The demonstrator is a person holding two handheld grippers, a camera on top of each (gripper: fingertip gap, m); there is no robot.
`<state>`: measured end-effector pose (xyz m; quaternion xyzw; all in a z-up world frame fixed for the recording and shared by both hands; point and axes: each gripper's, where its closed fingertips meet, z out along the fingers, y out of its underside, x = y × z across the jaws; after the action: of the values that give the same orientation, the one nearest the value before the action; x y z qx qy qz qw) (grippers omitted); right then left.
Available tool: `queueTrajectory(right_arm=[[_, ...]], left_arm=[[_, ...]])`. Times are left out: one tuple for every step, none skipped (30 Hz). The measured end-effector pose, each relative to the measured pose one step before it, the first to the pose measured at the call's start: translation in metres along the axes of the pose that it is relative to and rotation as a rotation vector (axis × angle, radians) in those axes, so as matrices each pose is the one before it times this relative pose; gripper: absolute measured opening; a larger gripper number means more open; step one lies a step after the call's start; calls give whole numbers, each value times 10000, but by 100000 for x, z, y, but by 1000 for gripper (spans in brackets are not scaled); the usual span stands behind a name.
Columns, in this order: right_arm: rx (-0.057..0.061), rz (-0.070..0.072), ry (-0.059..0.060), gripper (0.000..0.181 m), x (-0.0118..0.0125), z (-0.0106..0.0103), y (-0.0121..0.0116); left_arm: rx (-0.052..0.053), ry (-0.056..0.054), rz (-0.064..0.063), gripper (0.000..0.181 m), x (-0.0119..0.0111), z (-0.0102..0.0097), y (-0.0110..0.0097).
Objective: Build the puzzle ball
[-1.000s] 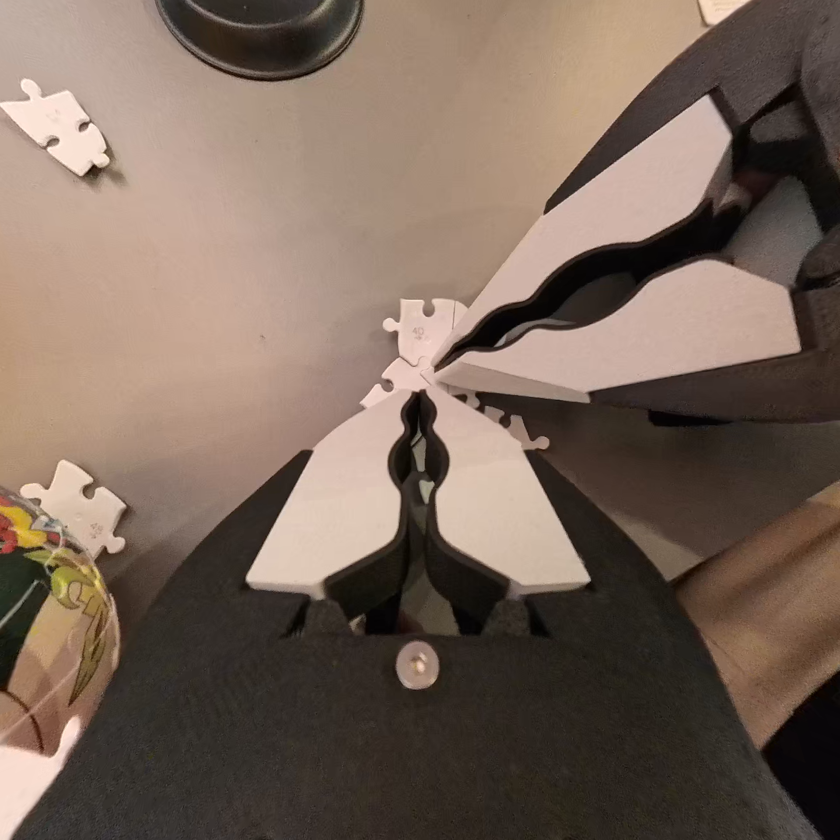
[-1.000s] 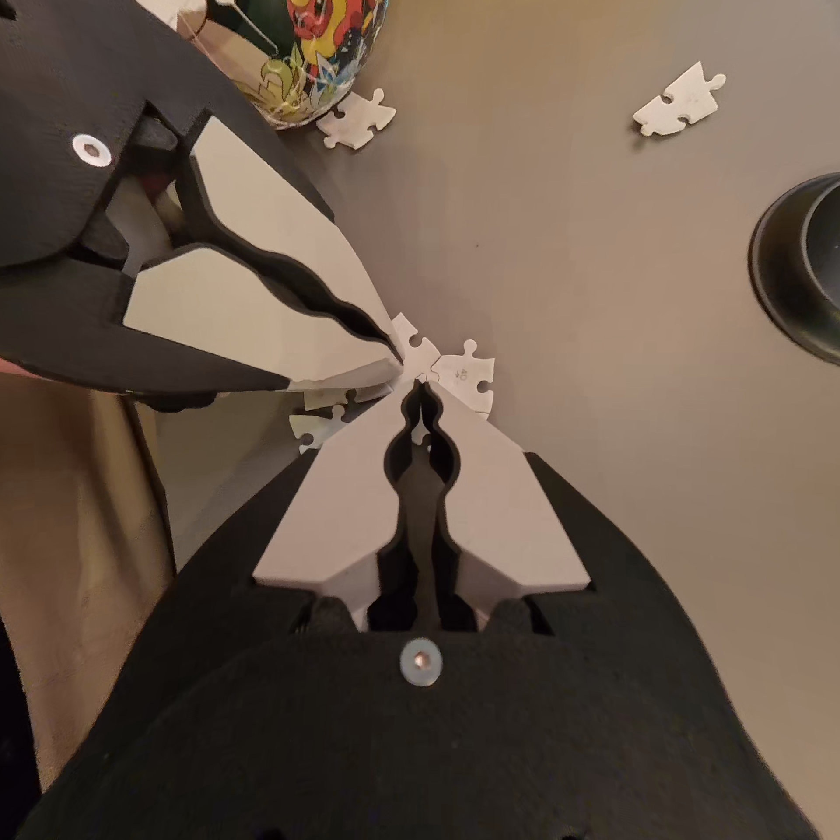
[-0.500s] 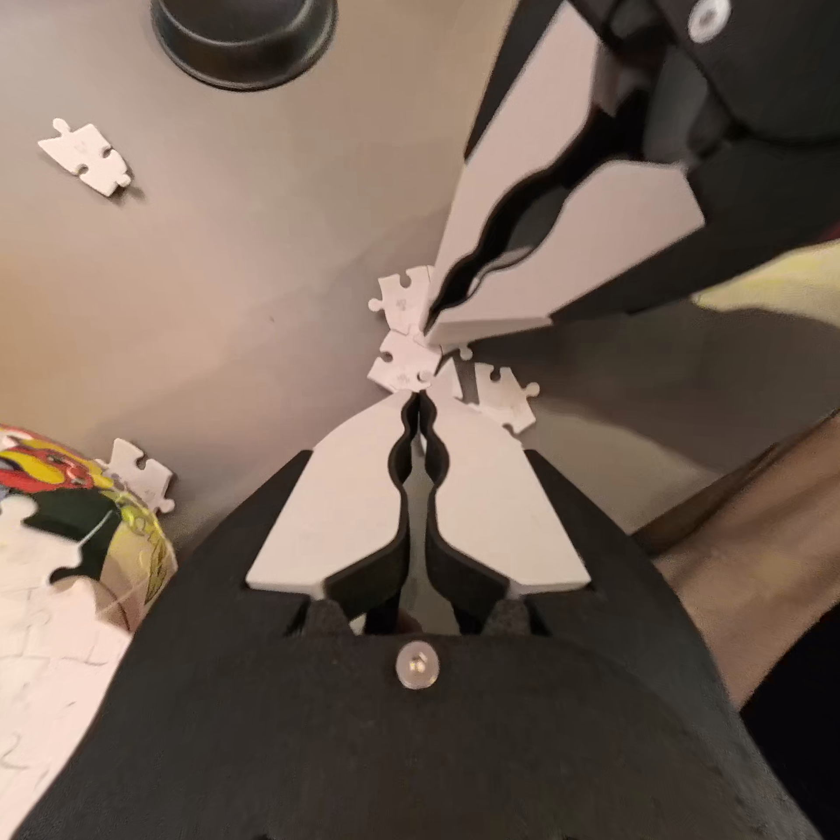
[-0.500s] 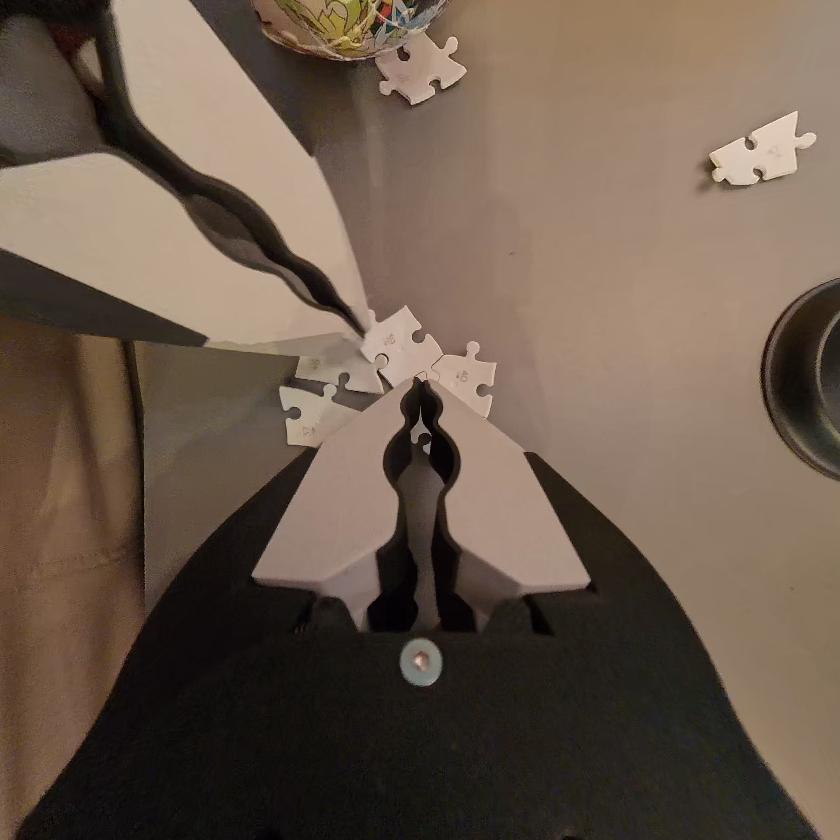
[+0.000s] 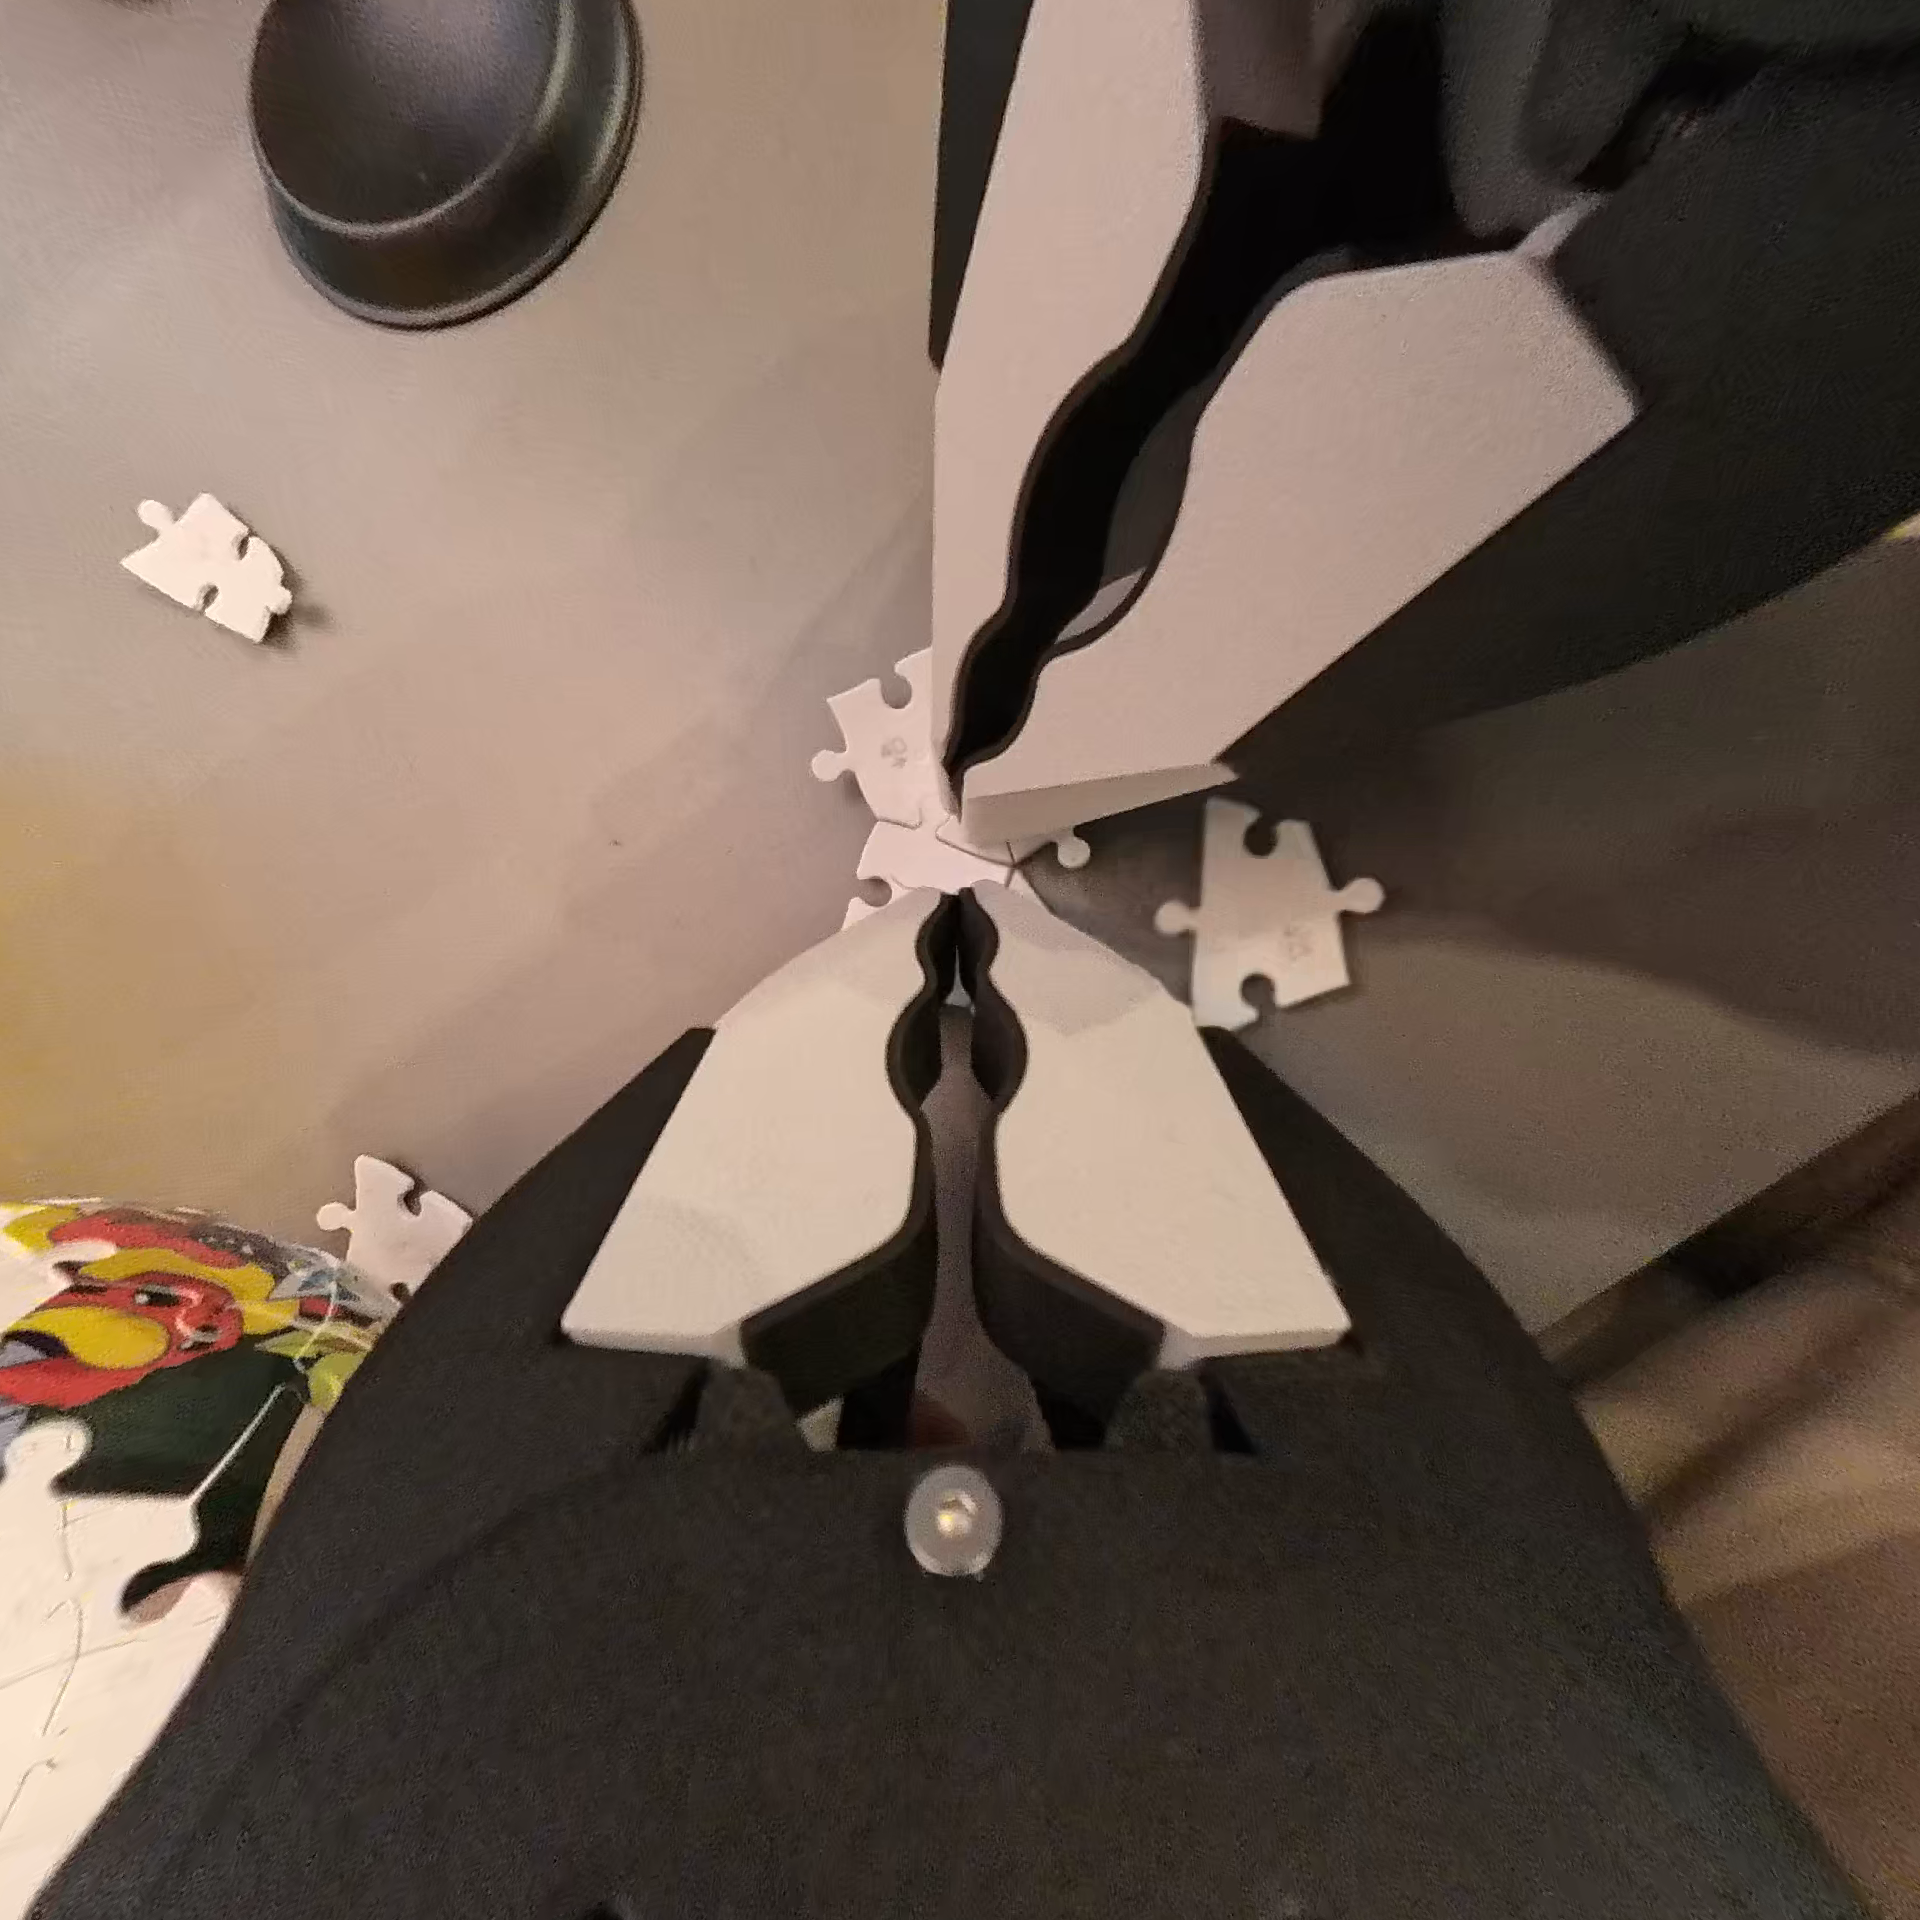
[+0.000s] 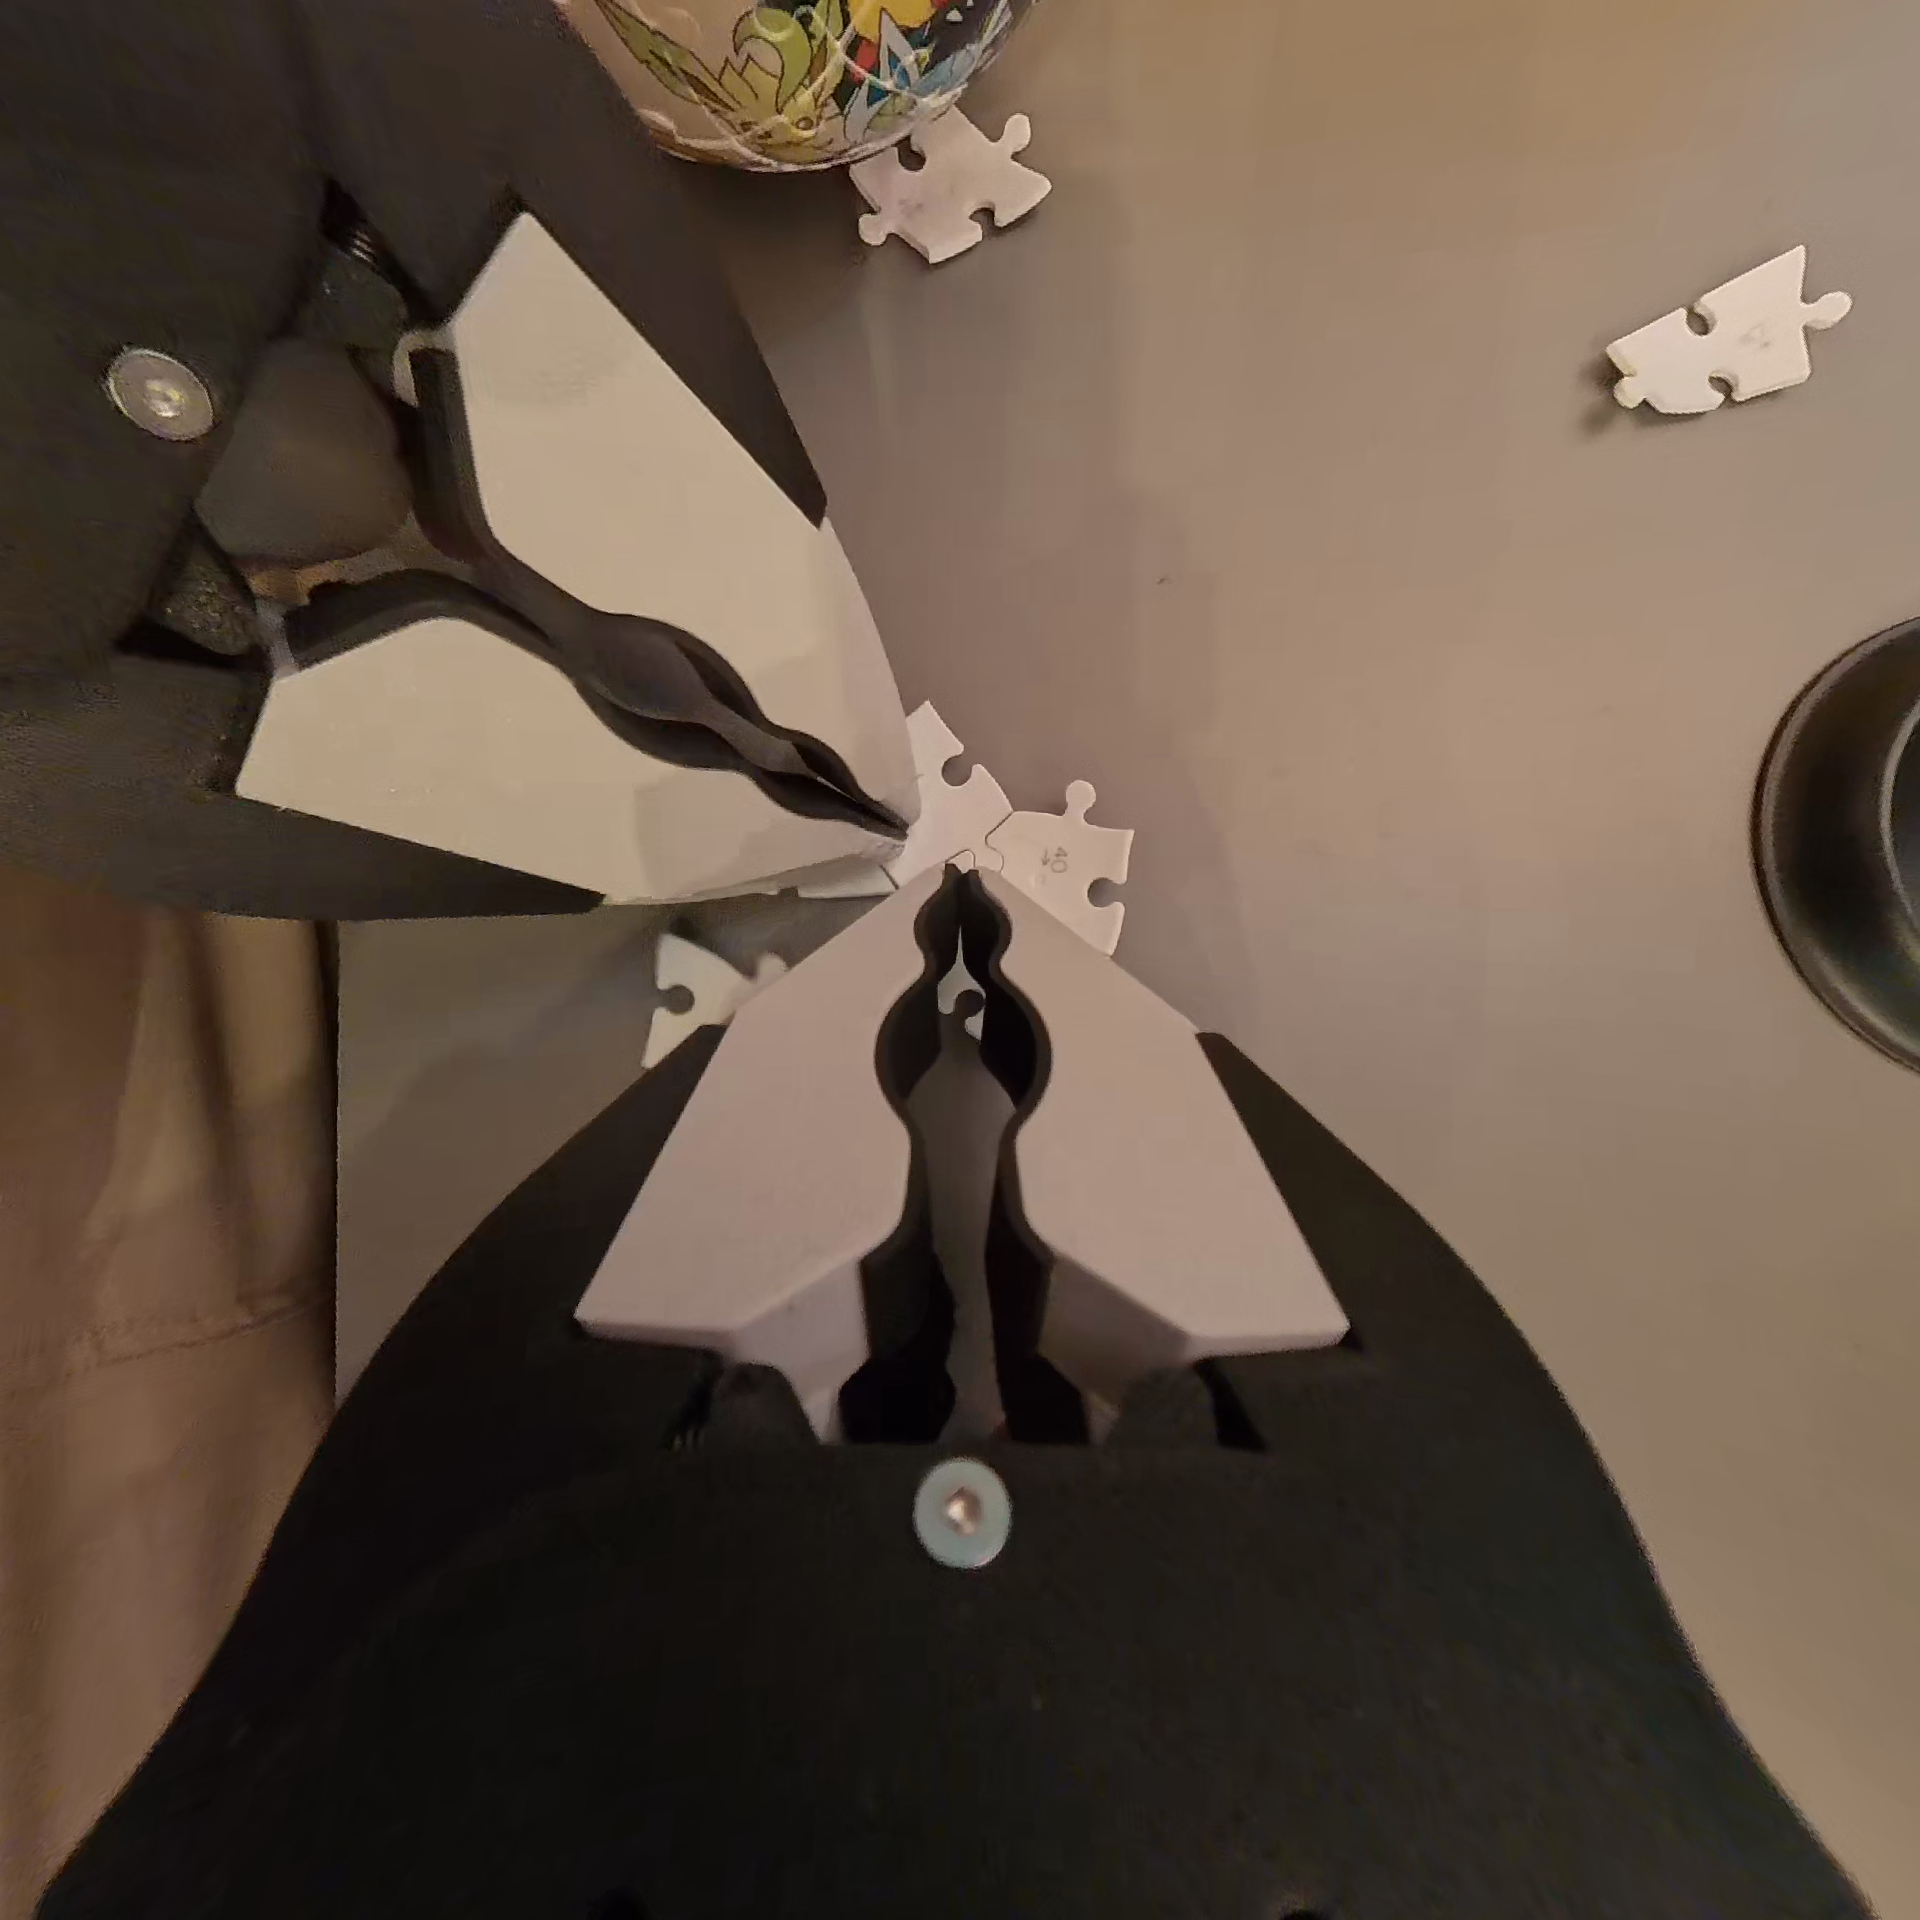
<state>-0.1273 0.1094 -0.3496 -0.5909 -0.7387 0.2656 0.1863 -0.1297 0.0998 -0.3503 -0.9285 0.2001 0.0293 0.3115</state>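
Two white puzzle pieces meet between the gripper tips above the grey table [image 5: 520,831]. My left gripper [image 5: 956,906] is shut on the plain piece [image 5: 920,857], which also shows in the right wrist view [image 6: 961,790]. My right gripper [image 6: 958,881] is shut on the numbered piece [image 6: 1070,862], which also shows in the left wrist view [image 5: 883,743]. The two pieces touch edge to edge; I cannot tell whether they are locked. The colourful partly built puzzle ball [image 5: 125,1382] lies to the left, and it also shows in the right wrist view [image 6: 800,73].
Loose white pieces lie on the table: one right of the tips [image 5: 1268,925], one by the ball [image 5: 400,1221], one far left [image 5: 208,566]. A black round bowl [image 5: 436,156] stands at the back. Beige fabric [image 6: 156,1247] is at the table's near edge. My two grippers' fingertips are within a few centimetres of each other. The black round bowl [image 5: 436,156] sits 15 cm or so from the ends of my right fingers.
Both grippers stayed shut and shifted together with their two pieces. The third piece now lies apart to the right. The right gripper swung steeper across the left view.
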Motion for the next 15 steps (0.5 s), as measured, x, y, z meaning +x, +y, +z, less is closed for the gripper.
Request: queueTrajectory(right_arm=[[15, 21, -9, 0, -2, 1, 5], [49, 78, -53, 0, -21, -3, -13], [44, 39, -32, 0, -5, -5, -5], [29, -6, -3, 0, -9, -3, -10], [31, 20, -1, 0, -3, 0, -17], [43, 78, -39, 0, 2, -2, -15], [33, 34, -42, 0, -16, -22, 3], [15, -86, 60, 0, 8, -31, 11], [-25, -79, 106, 0, -2, -21, 24], [-56, -78, 69, 0, -32, -16, 30], [-55, -75, 61, 0, 2, 9, 9], [-46, -116, 90, 0, 11, 9, -14], [-17, -71, 83, 0, 4, 10, -34], [20, -46, 43, 0, 24, 14, 4], [52, 27, 41, 0, 28, -17, -54]], left_arm=[[-93, -67, 127, 0, -42, -25, 87], [11, -34, -3, 0, -10, 7, 11], [86, -17, 21, 0, 1, 24, 18], [45, -14, 54, 0, 5, 6, 28], [-39, 43, -63, 0, 10, 2, 23], [-41, 19, -114, 0, -50, 45, -17], [-9, -24, -76, 1, -66, 57, -32], [-43, -29, -68, 1, -16, 17, -3], [-96, -29, -47, 1, -1, -8, 36], [-98, 24, -151, 1, 1, 6, 6], [-88, 49, -117, 1, -5, 5, 5], [-22, 44, -85, 1, 3, 0, -18], [45, 7, -103, 0, 5, -1, 14], [85, 46, -207, 0, 2, 2, -8], [17, 82, -120, 0, 3, -5, 10]])
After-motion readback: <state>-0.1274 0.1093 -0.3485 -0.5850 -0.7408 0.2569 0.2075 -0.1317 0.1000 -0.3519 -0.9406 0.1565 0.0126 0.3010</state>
